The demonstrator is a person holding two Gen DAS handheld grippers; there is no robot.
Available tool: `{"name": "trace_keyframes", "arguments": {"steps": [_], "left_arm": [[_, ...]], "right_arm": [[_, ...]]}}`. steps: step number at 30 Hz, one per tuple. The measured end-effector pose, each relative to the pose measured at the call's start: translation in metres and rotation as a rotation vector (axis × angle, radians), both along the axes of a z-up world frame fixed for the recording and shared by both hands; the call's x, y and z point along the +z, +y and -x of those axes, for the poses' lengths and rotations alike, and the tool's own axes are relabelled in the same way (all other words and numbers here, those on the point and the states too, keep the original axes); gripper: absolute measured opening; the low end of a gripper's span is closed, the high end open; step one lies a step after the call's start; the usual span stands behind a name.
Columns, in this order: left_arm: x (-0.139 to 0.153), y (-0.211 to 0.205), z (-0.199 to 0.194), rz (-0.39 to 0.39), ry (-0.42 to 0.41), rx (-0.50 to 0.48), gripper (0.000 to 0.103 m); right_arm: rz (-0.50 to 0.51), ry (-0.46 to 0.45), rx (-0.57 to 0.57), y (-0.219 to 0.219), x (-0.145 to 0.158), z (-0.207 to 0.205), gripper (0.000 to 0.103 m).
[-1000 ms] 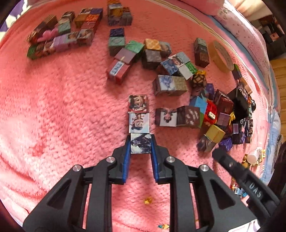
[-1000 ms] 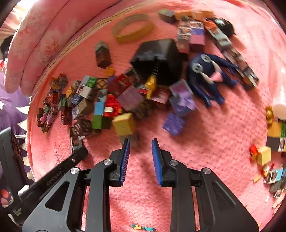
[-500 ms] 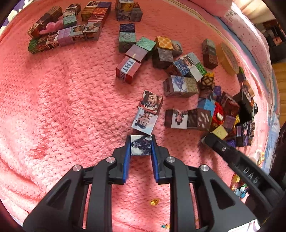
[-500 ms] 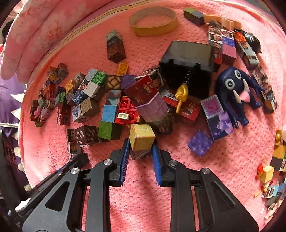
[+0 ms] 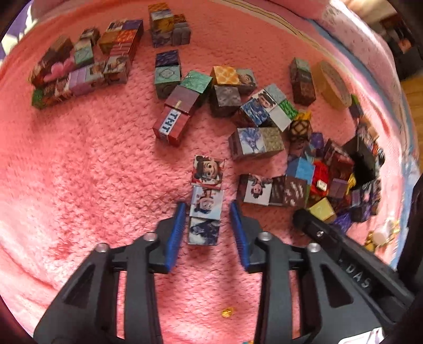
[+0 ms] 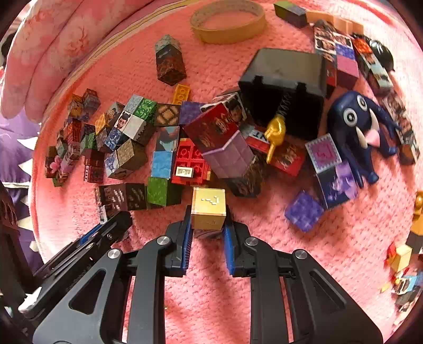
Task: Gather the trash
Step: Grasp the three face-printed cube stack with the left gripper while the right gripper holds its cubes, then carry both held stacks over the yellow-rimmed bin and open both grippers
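Observation:
Many small printed cubes lie scattered on a pink blanket [image 5: 79, 172]. My left gripper [image 5: 206, 205] stands open around the near end of a row of three picture cubes. The dark picture cube [image 5: 203, 231] lies between the blue pads [image 5: 177, 232] with a gap on each side. Two cartoon-face cubes [image 5: 207, 172] continue the row beyond it. My right gripper [image 6: 207, 211] is shut on a yellow question-mark cube [image 6: 208, 203] at the near edge of the cube pile [image 6: 206, 148]. That yellow cube [image 5: 321, 210] also shows in the left wrist view, at the tip of the right gripper's finger.
A black box [image 6: 285, 71] lies tipped beside a dark blue plush toy [image 6: 354, 124]. A tape roll [image 6: 227, 21] sits at the back. Tidy cube groups [image 5: 84, 66] lie at far left. A pink pillow [image 6: 39, 53] borders the blanket. Small toy bits [image 6: 401, 259] lie at right.
My left gripper opened and let go of the dark picture cube, which now lines up with the other two. My right gripper moved forward and closed on the yellow cube.

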State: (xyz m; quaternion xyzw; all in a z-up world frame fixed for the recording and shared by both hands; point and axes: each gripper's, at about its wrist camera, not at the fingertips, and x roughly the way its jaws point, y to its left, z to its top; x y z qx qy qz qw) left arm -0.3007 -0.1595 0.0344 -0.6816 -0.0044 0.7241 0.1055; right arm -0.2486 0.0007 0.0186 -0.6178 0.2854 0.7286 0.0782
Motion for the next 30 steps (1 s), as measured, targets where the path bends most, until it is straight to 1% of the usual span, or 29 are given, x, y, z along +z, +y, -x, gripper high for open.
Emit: {"name": "trace_keyframes", "arguments": {"steps": [1,3,6,8,11,15,20,22,24,26,30], "left_arm": [[0.001,-0.002,-0.001,0.002,0.0,0.007,0.022],[0.002,-0.005,-0.002,-0.015,-0.009,0.033,0.022],[0.007,-0.006,-0.009,-0.013,-0.007,0.011,0.021],[0.012,-0.008,-0.016,-0.024,-0.008,0.016,0.02],[0.019,-0.018,-0.037,-0.043,-0.012,0.031,0.02],[0.034,-0.025,-0.062,-0.073,-0.012,0.02,0.02],[0.05,-0.022,-0.1,-0.09,-0.008,-0.032,0.02],[0.056,-0.017,-0.115,-0.095,-0.011,-0.063,0.02],[0.06,-0.005,-0.13,-0.102,-0.011,-0.106,0.02],[0.067,0.006,-0.154,-0.118,-0.016,-0.161,0.02],[0.074,0.039,-0.197,-0.144,-0.04,-0.27,0.02]], "right_arm": [[0.006,0.002,-0.005,0.001,0.001,-0.002,0.019],[0.014,0.004,-0.006,0.001,0.004,-0.009,0.019],[0.027,0.01,-0.003,-0.002,0.008,-0.016,0.019],[0.044,0.017,-0.012,-0.003,0.012,-0.022,0.019],[0.061,0.034,-0.01,-0.009,0.019,-0.033,0.019],[0.077,0.046,0.0,-0.016,0.029,-0.058,0.019],[0.098,0.063,-0.041,-0.013,0.041,-0.098,0.019],[0.102,0.073,-0.069,-0.01,0.049,-0.123,0.019],[0.1,0.083,-0.098,-0.005,0.056,-0.145,0.019],[0.09,0.089,-0.126,0.0,0.062,-0.169,0.019],[0.067,0.095,-0.228,0.021,0.071,-0.232,0.019]]}}
